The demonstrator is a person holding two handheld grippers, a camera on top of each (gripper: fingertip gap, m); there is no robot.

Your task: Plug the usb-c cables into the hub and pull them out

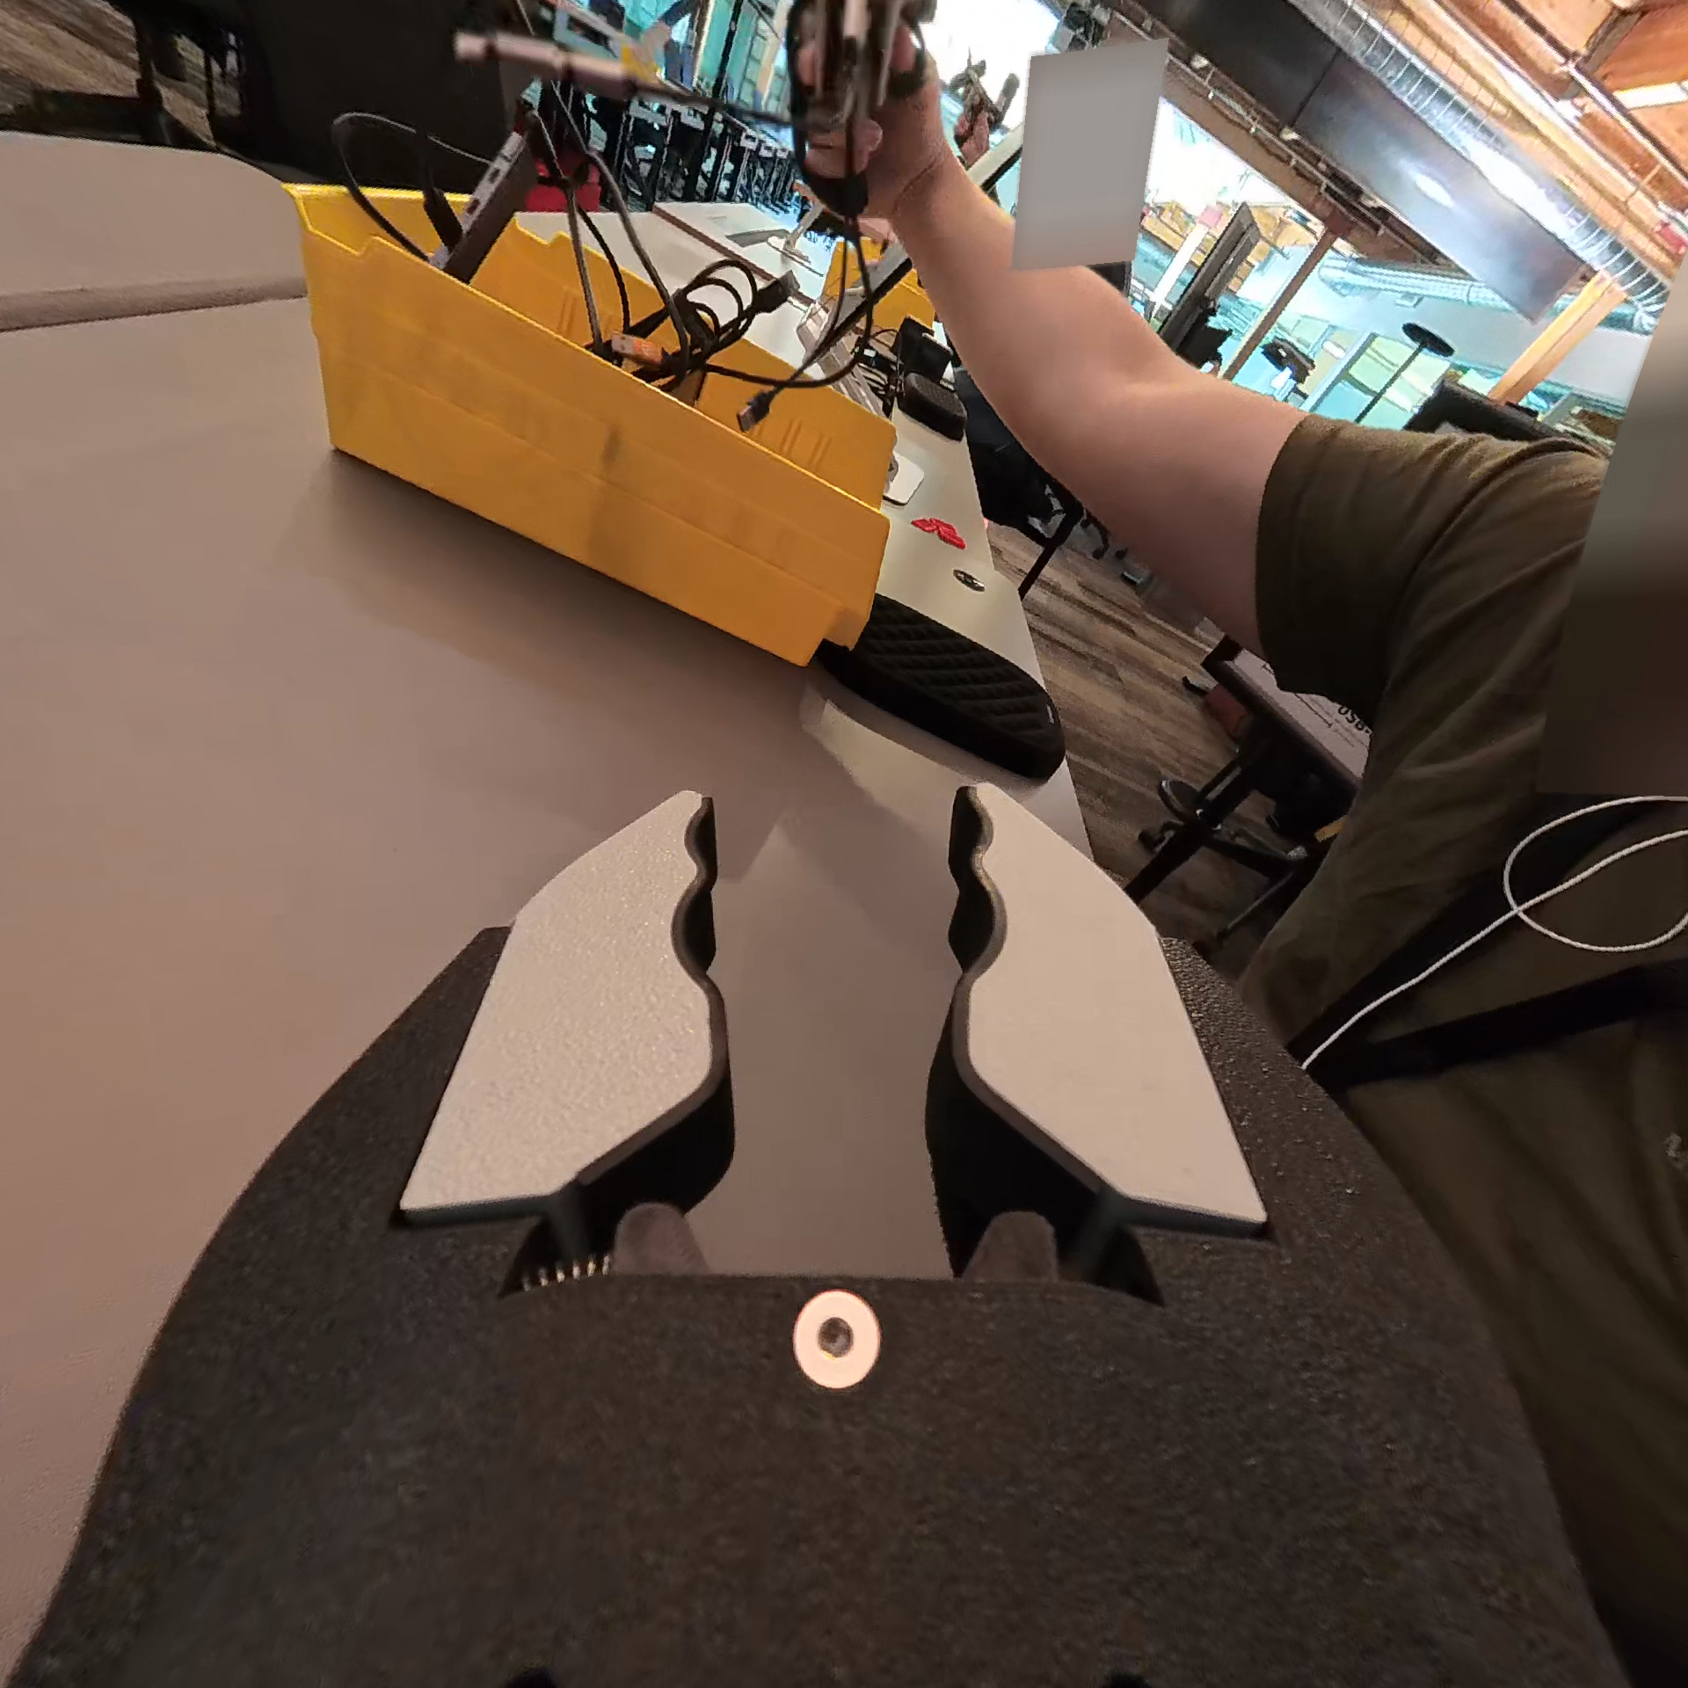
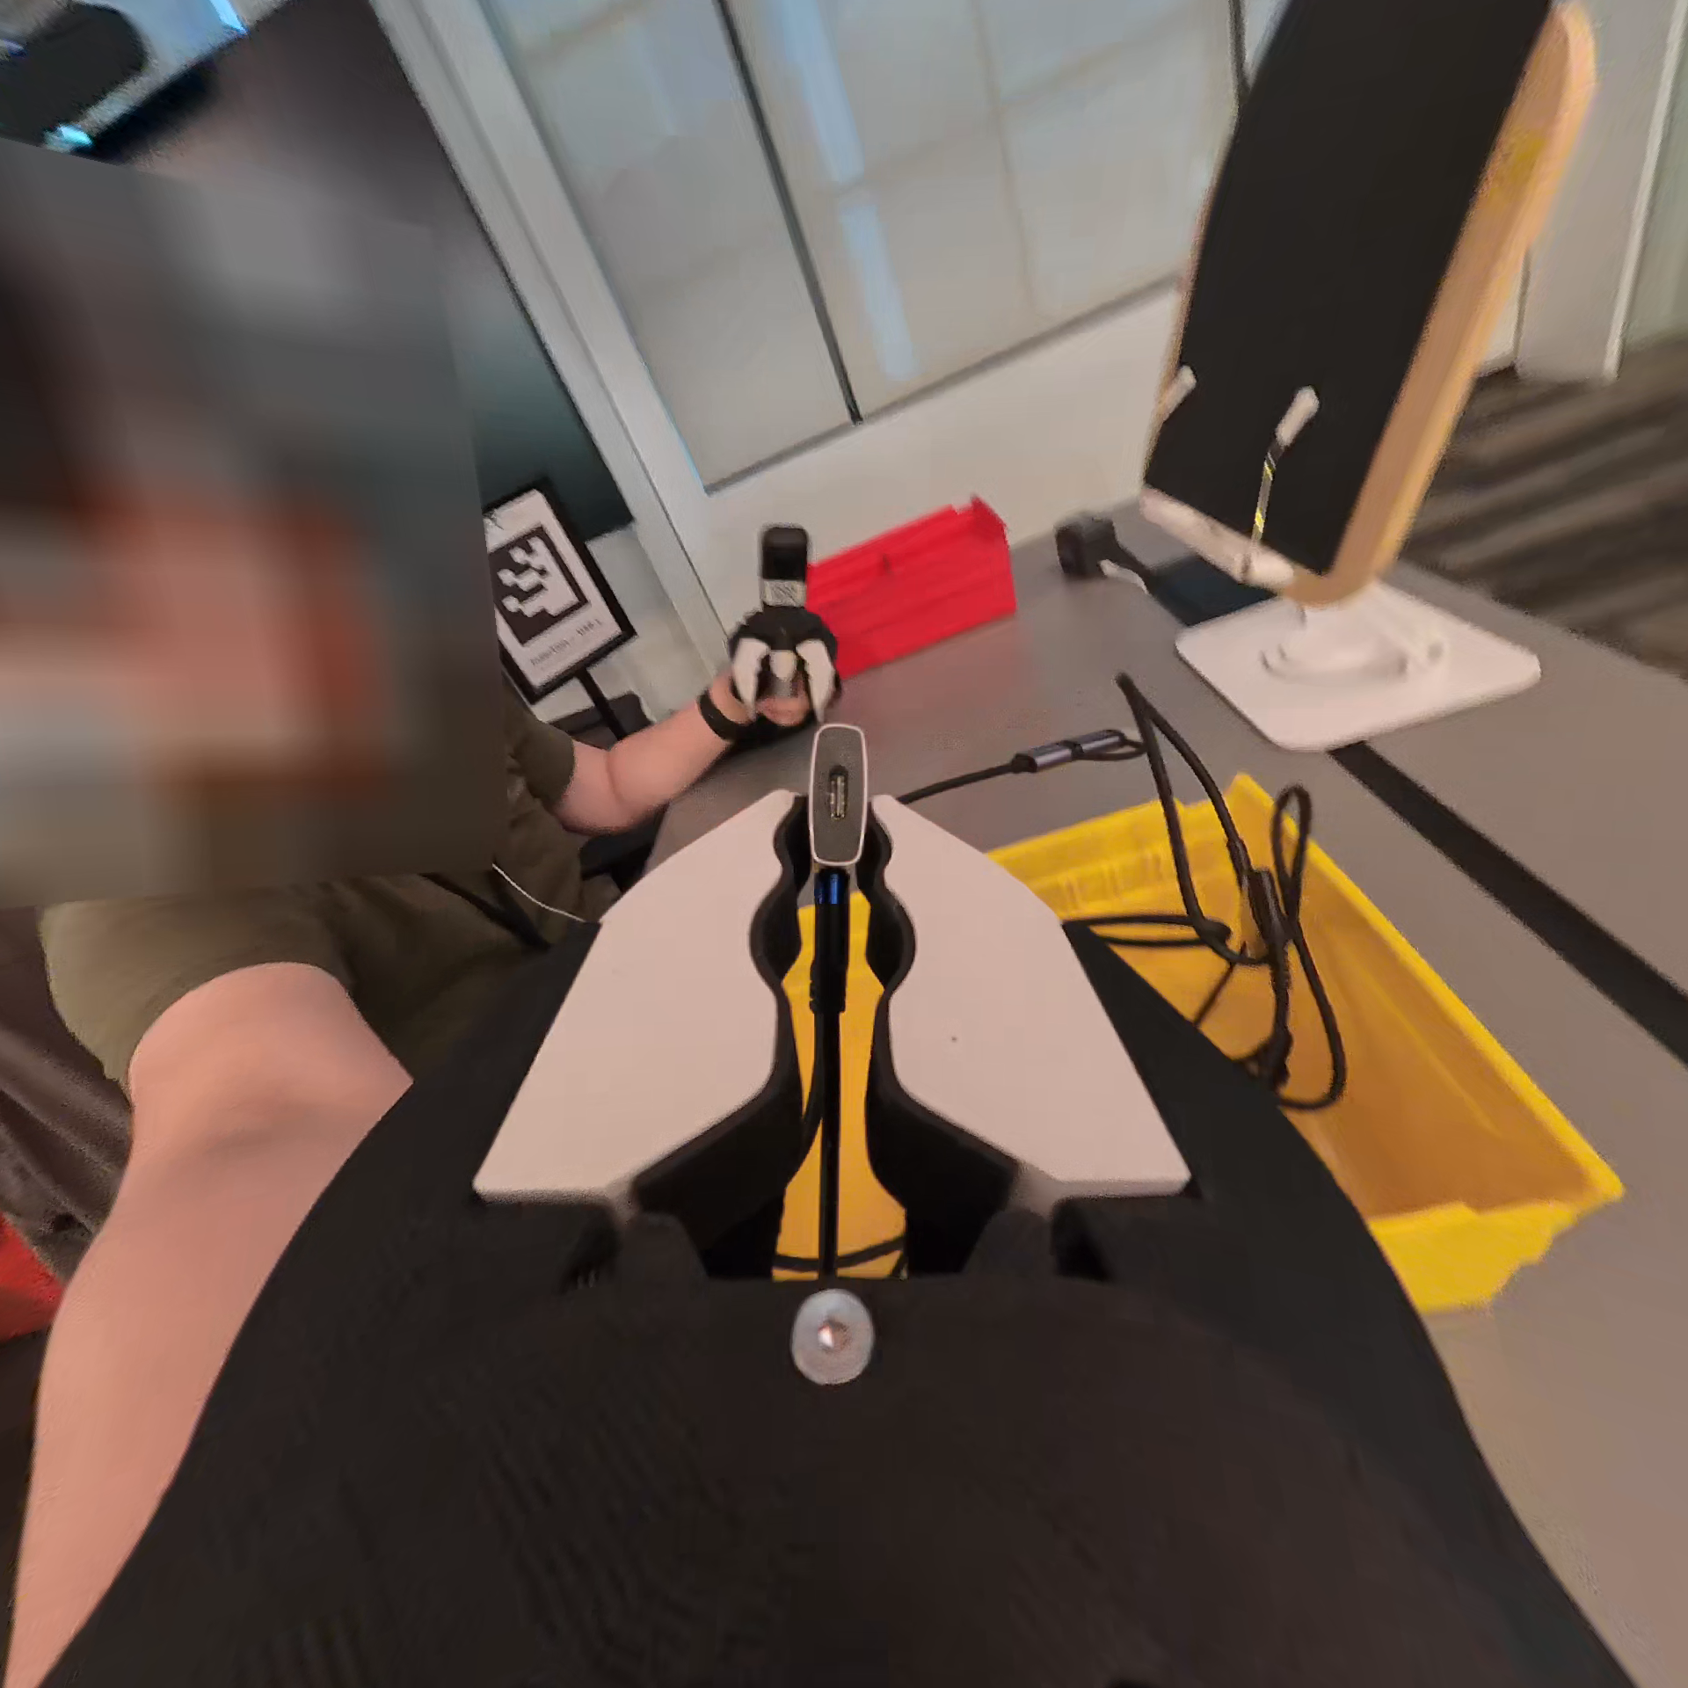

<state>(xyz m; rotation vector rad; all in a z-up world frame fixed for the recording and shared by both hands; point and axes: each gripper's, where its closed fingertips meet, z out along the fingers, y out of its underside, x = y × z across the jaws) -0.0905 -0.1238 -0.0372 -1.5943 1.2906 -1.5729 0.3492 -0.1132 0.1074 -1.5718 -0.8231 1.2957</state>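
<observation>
1. Left gripper [image 1: 831,877], seen in its own wrist view, hovers low over the grey table [image 1: 228,731] with its pale fingers [image 1: 585,996] well apart and nothing between them; it holds no part of the task yet.
2. Ahead of it in that view sits the yellow bin [image 1: 594,475] with a tangle of black cables [image 1: 703,320] spilling over its rim; a loose plug [image 1: 751,413] hangs near the far edge; the person's raised arm [image 1: 1078,365] lifts the other gripper high above the bin, cables trailing down from it.
3. Right gripper [image 2: 836,822], in its own wrist view, is clamped on the hub [image 2: 836,790]; the small grey body stands end-on between the fingertips, its port facing the camera, and its black lead [image 2: 827,1050] runs down between the fingers toward the bin [image 2: 1461,1142].
4. Farther off in that view a second connector [image 2: 1078,751] lies on the table beside the bin, and the left gripper waits near a red bin [image 2: 913,585]; the picture is blurred, so the connector's type cannot be told.
5. Judged from this, the step in hand is bringing the hub clear of the bin; doing it well likely means keeping the clamp firm, lifting slowly so that the trailing cables do not snag, and presenting the port squarely so that the free gripper can fetch a plug and align it straight.
</observation>
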